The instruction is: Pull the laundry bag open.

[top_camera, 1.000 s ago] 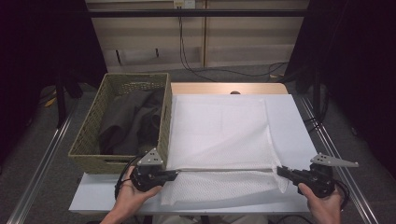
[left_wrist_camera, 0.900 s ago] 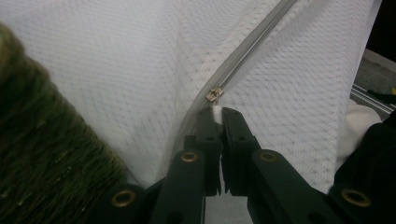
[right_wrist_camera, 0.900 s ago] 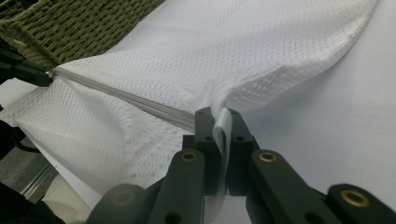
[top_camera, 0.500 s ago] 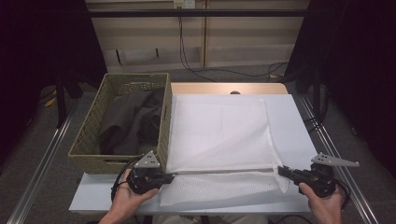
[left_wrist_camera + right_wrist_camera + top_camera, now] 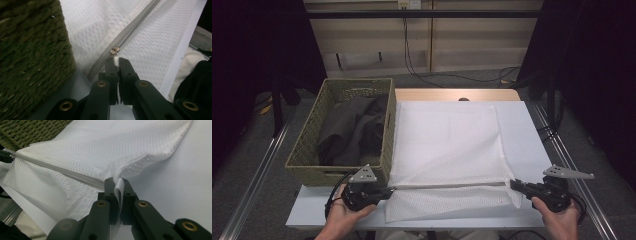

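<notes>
Dark surroundings are seen around a white worktop (image 5: 532, 130), on which a white mesh laundry bag (image 5: 447, 145) is spread flat, with its zipper (image 5: 447, 185) running along the near side. A woven basket (image 5: 312, 165) with dark clothes (image 5: 352, 130) stands just beside the bag on the left, touching its edge.

The left gripper (image 5: 388, 190) is held at the left end of the zipper; its jaws are clenched on the white pull tab just behind the zipper slider (image 5: 114, 50). The right gripper (image 5: 515, 185) is clenched on a white fabric tab at the right corner of the bag (image 5: 119, 185), so the zipper line is kept stretched between both.

A slip of the small tab out of the left jaws is judged possible if it is pulled at an angle. If the tension from the right side is lost, the mesh may bunch up and the slider may jam.

Little room is left beside the basket wall and near the front edge of the worktop; free room is found along the zipper toward the right.
</notes>
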Demonstrator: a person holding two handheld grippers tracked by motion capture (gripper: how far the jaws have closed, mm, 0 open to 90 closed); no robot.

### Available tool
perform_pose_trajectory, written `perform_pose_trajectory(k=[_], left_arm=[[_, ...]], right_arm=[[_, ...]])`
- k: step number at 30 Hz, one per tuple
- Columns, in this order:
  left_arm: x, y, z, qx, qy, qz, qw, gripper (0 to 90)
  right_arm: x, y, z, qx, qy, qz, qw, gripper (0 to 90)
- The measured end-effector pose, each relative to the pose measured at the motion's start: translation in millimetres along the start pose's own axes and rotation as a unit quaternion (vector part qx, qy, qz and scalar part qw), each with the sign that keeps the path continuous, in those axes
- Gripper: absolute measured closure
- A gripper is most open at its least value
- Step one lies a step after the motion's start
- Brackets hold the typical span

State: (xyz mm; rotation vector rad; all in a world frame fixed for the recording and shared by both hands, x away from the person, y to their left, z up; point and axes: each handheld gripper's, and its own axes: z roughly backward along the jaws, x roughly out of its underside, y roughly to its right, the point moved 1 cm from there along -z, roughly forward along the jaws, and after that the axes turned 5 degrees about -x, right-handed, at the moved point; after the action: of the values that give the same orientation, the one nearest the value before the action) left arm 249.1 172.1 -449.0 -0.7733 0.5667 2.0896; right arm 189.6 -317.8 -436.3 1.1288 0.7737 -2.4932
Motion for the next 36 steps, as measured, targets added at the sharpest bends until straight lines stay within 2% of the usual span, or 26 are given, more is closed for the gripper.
perform_pose_trajectory(k=[2,7,10,13,14,15,17,22,23,24,26,29,30,32,33,36], left_arm=[[0.5,-0.7,0.4,0.005,0.002,0.003,1.0000,86.7],[1.4,-0.8,3.8,-0.007,0.001,0.001,1.0000,86.7],[1.9,-2.2,5.5,-0.002,0.005,0.008,1.0000,86.8],[6.3,-4.7,7.5,-0.008,0.005,0.013,0.9999,86.7],[8.0,-5.7,10.2,-0.022,0.009,0.016,0.9996,86.7],[9.7,-7.2,11.3,-0.017,0.016,0.022,0.9995,86.7],[11.7,-8.5,12.3,-0.012,0.008,0.025,0.9996,86.7],[13.6,-9.5,11.3,-0.013,0.005,0.022,0.9996,86.7],[13.4,-9.8,12.5,-0.027,0.010,0.024,0.9993,86.7],[12.7,-10.6,13.4,-0.028,0.008,0.021,0.9993,86.8],[13.3,-13.3,13.7,-0.027,0.007,0.023,0.9993,86.8],[15.0,-15.6,12.2,-0.024,0.011,0.028,0.9993,86.8],[14.3,-14.7,12.3,-0.022,0.007,0.023,0.9995,86.8],[14.6,-12.9,10.9,-0.014,0.011,0.024,0.9995,86.7],[14.9,-11.7,9.9,-0.019,0.004,0.020,0.9996,86.8],[17.3,-13.6,9.2,-0.020,0.000,0.024,0.9995,86.7]], right_arm=[[0.7,1.1,0.6,0.006,0.000,-0.001,1.0000,86.9],[1.6,1.5,2.8,0.014,0.005,-0.001,0.9999,87.0],[2.8,4.6,2.8,0.015,0.005,-0.006,0.9999,86.9],[3.6,5.5,3.9,0.016,0.005,-0.008,0.9998,87.0],[4.0,5.7,4.9,0.016,0.006,-0.011,0.9998,87.1],[4.3,6.7,5.5,0.017,0.007,-0.010,0.9998,87.0],[5.4,7.6,6.2,0.016,0.004,-0.012,0.9998,87.0],[6.6,6.0,6.0,0.018,0.002,-0.011,0.9998,87.0],[6.9,6.0,6.3,0.021,0.000,-0.012,0.9997,87.0],[7.2,6.4,6.3,0.020,-0.001,-0.012,0.9997,87.1],[7.1,5.5,6.6,0.030,-0.002,-0.002,0.9995,87.3],[8.4,6.6,6.8,0.029,-0.004,-0.007,0.9995,87.3],[9.6,7.5,5.7,0.029,-0.007,-0.012,0.9995,87.3],[10.5,10.3,4.7,0.033,-0.015,-0.006,0.9993,87.3],[10.5,12.8,5.0,0.030,-0.011,-0.017,0.9993,87.3],[11.5,7.3,5.4,0.035,-0.018,-0.007,0.9992,87.3]])
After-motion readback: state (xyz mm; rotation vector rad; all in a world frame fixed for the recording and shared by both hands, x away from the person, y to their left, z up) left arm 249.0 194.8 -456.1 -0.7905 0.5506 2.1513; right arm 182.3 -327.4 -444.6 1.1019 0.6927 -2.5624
